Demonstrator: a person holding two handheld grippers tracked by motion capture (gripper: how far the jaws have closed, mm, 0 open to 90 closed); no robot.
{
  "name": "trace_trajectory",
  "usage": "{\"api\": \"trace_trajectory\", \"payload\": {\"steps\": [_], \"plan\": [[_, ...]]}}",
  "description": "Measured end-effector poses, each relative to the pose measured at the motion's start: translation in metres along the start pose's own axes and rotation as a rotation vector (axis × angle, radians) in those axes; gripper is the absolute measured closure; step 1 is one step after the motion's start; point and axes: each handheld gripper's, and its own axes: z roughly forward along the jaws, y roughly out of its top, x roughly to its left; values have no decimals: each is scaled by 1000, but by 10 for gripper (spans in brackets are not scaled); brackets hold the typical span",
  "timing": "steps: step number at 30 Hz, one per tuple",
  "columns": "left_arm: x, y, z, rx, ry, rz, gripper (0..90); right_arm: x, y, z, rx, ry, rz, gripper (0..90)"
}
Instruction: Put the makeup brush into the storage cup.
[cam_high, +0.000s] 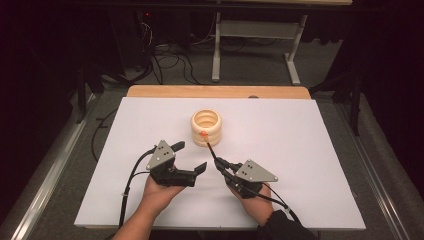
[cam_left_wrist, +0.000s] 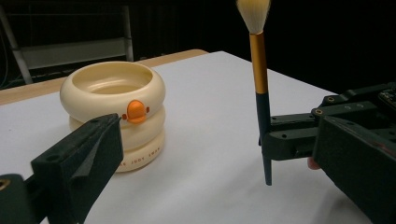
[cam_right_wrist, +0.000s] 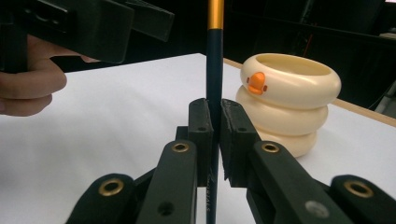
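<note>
A cream duck-faced cup (cam_high: 206, 127) made of stacked rings stands mid-table on the white mat (cam_high: 300, 150). My right gripper (cam_high: 220, 163) is shut on the dark handle of a makeup brush (cam_high: 211, 150), which points toward the cup. In the right gripper view the pads (cam_right_wrist: 201, 126) clamp the handle (cam_right_wrist: 215, 60), with the cup (cam_right_wrist: 289, 102) to the right. In the left gripper view the brush (cam_left_wrist: 259, 65) stands upright, pale bristles on top, right of the cup (cam_left_wrist: 114, 98). My left gripper (cam_high: 189, 156) is open and holds nothing, just left of the brush.
The mat lies on a wooden table whose far edge (cam_high: 220, 91) shows behind it. A grey metal frame (cam_high: 250, 35) and cables sit on the dark floor beyond. The hand with the left gripper (cam_right_wrist: 28, 86) is near the top left in the right gripper view.
</note>
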Motion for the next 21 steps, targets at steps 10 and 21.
{"api": "trace_trajectory", "payload": {"steps": [10, 21], "plan": [[0, 0, 0, 0, -4, -3, 33, 8, 0, 3, 5, 18, -4, 862], [0, 1, -1, -3, -10, -9, 52, 14, -1, 7, -3, 33, -13, 862]]}}
